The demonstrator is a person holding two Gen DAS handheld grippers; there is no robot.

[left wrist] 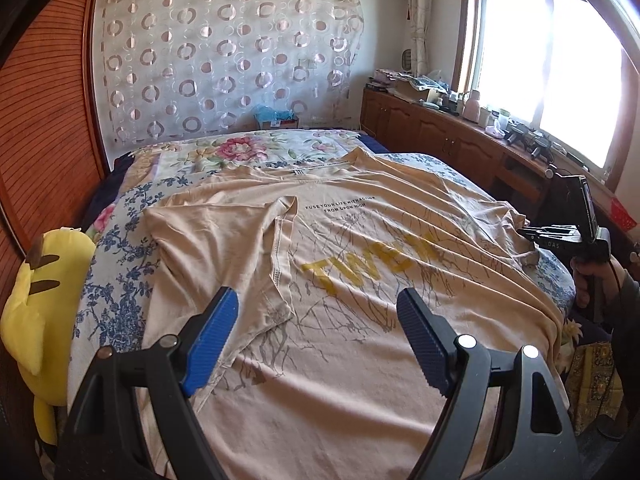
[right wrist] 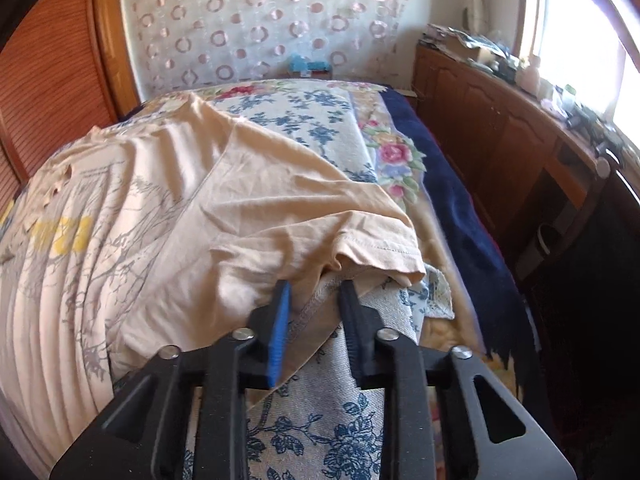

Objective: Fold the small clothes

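A beige T-shirt (left wrist: 360,320) with yellow letters and grey branch print lies spread, front up, on the floral bedspread (left wrist: 120,280). One sleeve (left wrist: 224,232) is folded in over the shirt's body. My left gripper (left wrist: 318,300) hovers open over the lower part of the shirt, with nothing between its blue pads. In the right wrist view the other sleeve (right wrist: 360,240) lies bunched at the bed's edge. My right gripper (right wrist: 314,292) is shut on the hem of that sleeve, with the cloth pinched between its fingers. The left wrist view shows the right gripper (left wrist: 524,232) at the shirt's right edge, held by a hand (left wrist: 588,280).
A yellow plush toy (left wrist: 36,300) leans at the left side of the bed by a wooden slatted panel (left wrist: 48,140). A long wooden cabinet (left wrist: 440,128) with clutter on top runs under the window (left wrist: 540,60) on the right. A dark blue blanket (right wrist: 460,200) edges the bed.
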